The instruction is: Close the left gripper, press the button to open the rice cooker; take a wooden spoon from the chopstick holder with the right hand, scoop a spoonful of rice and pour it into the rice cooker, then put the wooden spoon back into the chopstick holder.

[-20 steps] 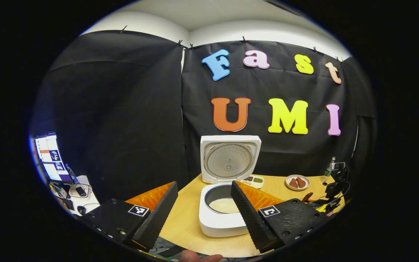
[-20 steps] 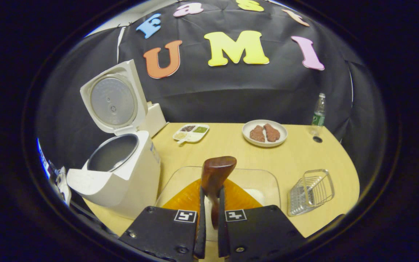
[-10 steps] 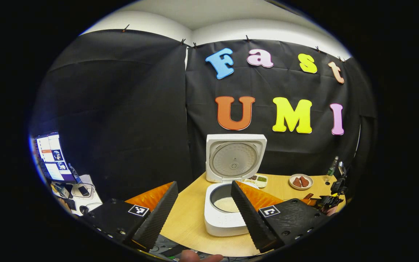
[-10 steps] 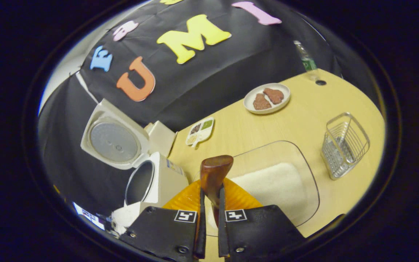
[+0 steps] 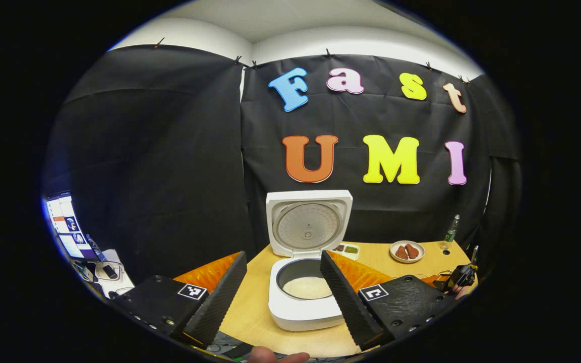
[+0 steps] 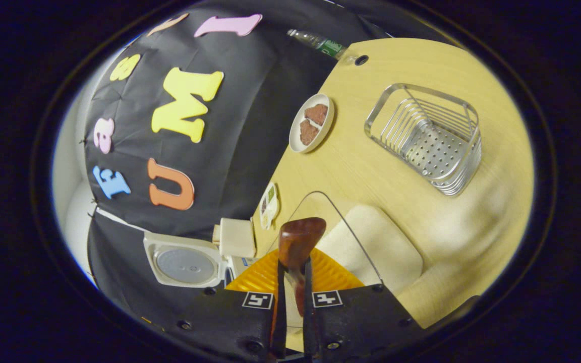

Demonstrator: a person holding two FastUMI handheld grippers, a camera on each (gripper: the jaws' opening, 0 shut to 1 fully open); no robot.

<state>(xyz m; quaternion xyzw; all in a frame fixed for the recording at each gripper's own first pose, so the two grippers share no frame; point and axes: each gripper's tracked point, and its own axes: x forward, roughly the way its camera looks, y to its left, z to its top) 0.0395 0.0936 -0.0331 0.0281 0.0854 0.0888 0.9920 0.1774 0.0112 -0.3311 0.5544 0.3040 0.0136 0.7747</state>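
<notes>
Your right gripper [image 6: 291, 302] jaws clamp the spoon [image 6: 298, 242]; left jaws apart. Rice poured, you next drop it in the wire holder [image 6: 429, 138].

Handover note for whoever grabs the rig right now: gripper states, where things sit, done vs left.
Left gripper: open, empty, facing the white rice cooker.
Right gripper: shut on the brown wooden spoon, rolled sideways above the clear glass dish of rice.
Cooker lid is up; white rice lies in the inner pot.
The wire metal chopstick holder stands on the wooden table, beyond the dish, with nothing in it.
Done: cooker opened, spoon taken, rice in the pot.
Left: spoon back into the holder. Whether the spoon bowl holds rice cannot be told.
</notes>
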